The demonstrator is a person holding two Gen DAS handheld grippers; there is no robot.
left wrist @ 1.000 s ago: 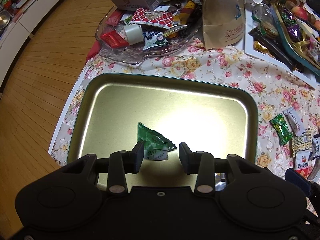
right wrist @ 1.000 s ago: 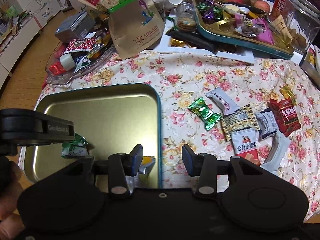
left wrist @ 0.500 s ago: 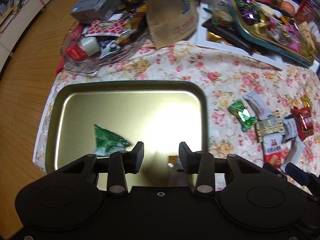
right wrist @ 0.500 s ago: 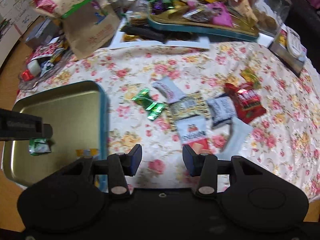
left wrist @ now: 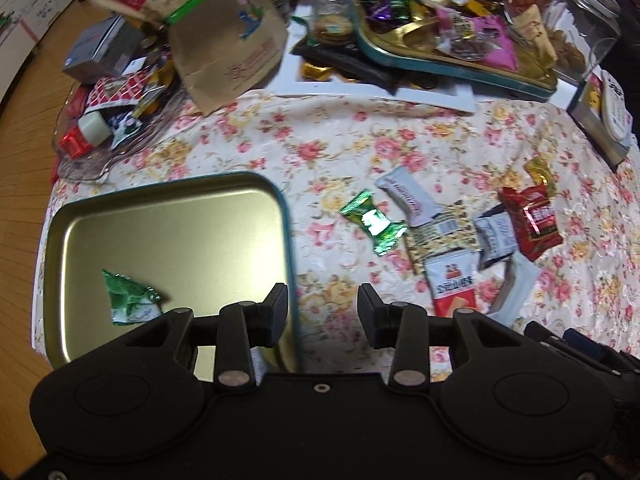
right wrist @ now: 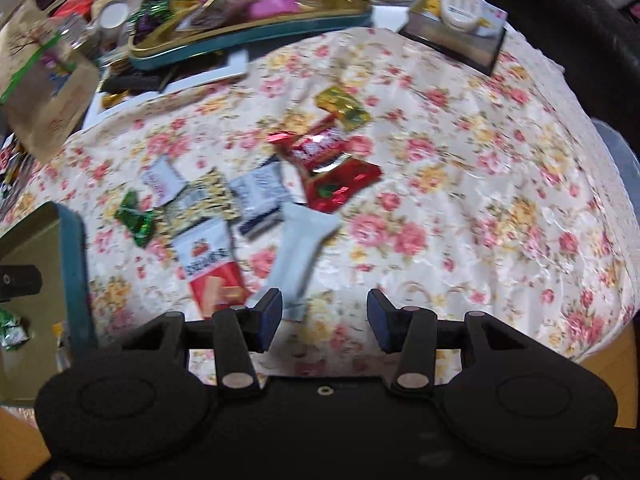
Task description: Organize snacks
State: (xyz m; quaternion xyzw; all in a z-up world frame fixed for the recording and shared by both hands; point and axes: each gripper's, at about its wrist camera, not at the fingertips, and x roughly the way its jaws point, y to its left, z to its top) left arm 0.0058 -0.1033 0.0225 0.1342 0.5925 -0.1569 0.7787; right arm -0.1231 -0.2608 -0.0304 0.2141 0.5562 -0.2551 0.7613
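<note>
**Inspector:** State of the tools; left first.

**Assistant:** The left gripper hangs above the right-hand rim of the gold tray, pointing steeply down; its jaws stand partly apart with nothing between them; the left finger is over the tray, the right finger over the floral tablecloth.

**Inspector:** And the right?

**Assistant:** The right gripper is over the cloth, clear of the tray; its jaws have just been opening and stand at a moderate gap; empty; the lower end of a pale grey sachet lies on the cloth just beyond its left finger; I cannot tell whether they touch.

**Inspector:** Location of the snacks.

**Assistant:** Inside the tray, one green-and-white packet near its lower left; in the right wrist view a small yellow piece shows beside it, too small to identify. The rest lie in a loose cluster on the cloth to the right of the tray: a green foil candy; a white wrapper; a gold patterned bar; a red-and-white wafer packet; a silver packet; a red packet; a yellow candy behind it.

**Inspector:** Surroundings?

**Assistant:** At the far edge, a brown paper bag and a second tray of sweets; crowded.
</note>
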